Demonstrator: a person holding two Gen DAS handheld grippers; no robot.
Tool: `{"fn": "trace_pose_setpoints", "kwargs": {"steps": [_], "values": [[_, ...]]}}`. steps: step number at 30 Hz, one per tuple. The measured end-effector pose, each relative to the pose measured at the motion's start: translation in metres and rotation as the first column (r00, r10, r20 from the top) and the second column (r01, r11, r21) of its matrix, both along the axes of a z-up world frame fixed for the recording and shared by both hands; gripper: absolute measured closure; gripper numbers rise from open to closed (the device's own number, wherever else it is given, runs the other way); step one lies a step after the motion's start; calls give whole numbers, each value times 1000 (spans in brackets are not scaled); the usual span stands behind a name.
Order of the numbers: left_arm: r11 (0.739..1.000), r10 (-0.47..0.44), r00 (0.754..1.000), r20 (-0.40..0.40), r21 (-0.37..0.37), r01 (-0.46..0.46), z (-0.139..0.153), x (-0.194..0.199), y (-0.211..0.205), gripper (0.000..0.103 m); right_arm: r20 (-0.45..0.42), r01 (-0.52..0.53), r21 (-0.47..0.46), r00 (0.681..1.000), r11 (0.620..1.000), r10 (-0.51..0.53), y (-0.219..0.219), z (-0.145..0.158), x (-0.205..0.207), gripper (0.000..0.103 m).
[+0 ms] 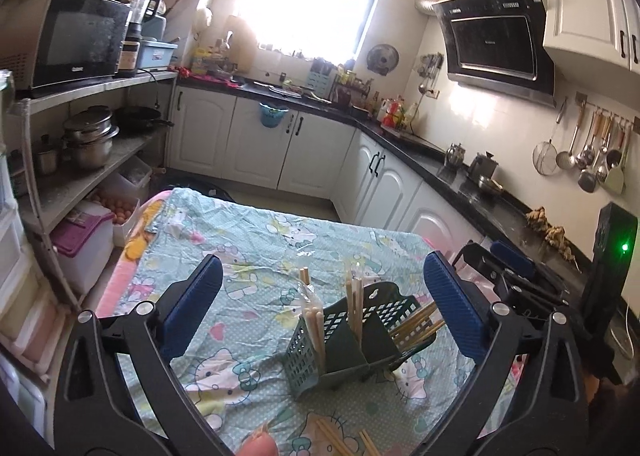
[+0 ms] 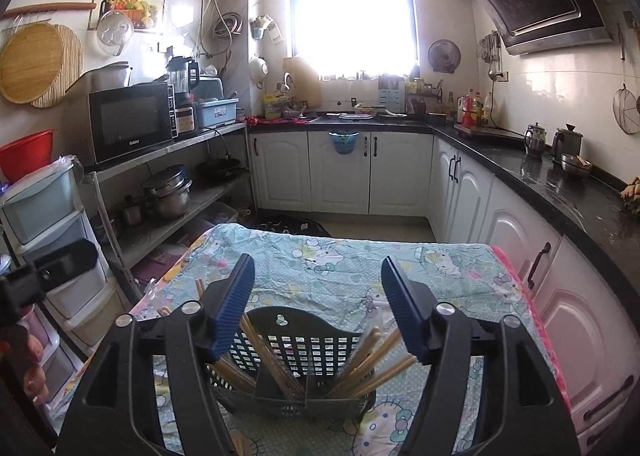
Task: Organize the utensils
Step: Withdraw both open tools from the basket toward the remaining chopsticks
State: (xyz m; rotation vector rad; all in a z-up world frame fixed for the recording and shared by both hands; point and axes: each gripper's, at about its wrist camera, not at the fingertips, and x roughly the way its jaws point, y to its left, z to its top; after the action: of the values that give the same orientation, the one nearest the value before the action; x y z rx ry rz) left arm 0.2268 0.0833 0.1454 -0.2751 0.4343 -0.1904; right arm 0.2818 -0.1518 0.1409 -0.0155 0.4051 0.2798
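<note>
Just above the cloth-covered counter (image 1: 256, 240), the left hand-held gripper (image 1: 322, 288) stands wide with nothing between its pads, and the right hand-held gripper (image 2: 318, 284) is open and empty too. Below them the green utensil basket (image 1: 348, 340) stands upright on the cloth, chopsticks (image 2: 376, 368) leaning in its compartments, loose chopsticks (image 1: 336, 436) beside it.

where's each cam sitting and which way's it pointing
Left wrist: on the left gripper, angled down at the green utensil basket from its left; open jaws, right gripper beside.
Right wrist: on the right gripper, facing the basket head-on; open jaws.
Shared: basket, chopsticks, tablecloth, window.
</note>
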Motion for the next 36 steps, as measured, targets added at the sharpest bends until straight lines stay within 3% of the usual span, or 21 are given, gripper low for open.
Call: {"fn": "trace_pose_setpoints", "kwargs": {"steps": [15,36], "values": [[1000,8,1000,-16,8,-8,-17,-38,-5,10,-8,3,24,1000,1000,-3,-18,4,-33,31],[998,21,990,-138,56,-13,-77,-58,-15,10,-92,-37,-46,995,998,32,-10,-46,-76,30]]}}
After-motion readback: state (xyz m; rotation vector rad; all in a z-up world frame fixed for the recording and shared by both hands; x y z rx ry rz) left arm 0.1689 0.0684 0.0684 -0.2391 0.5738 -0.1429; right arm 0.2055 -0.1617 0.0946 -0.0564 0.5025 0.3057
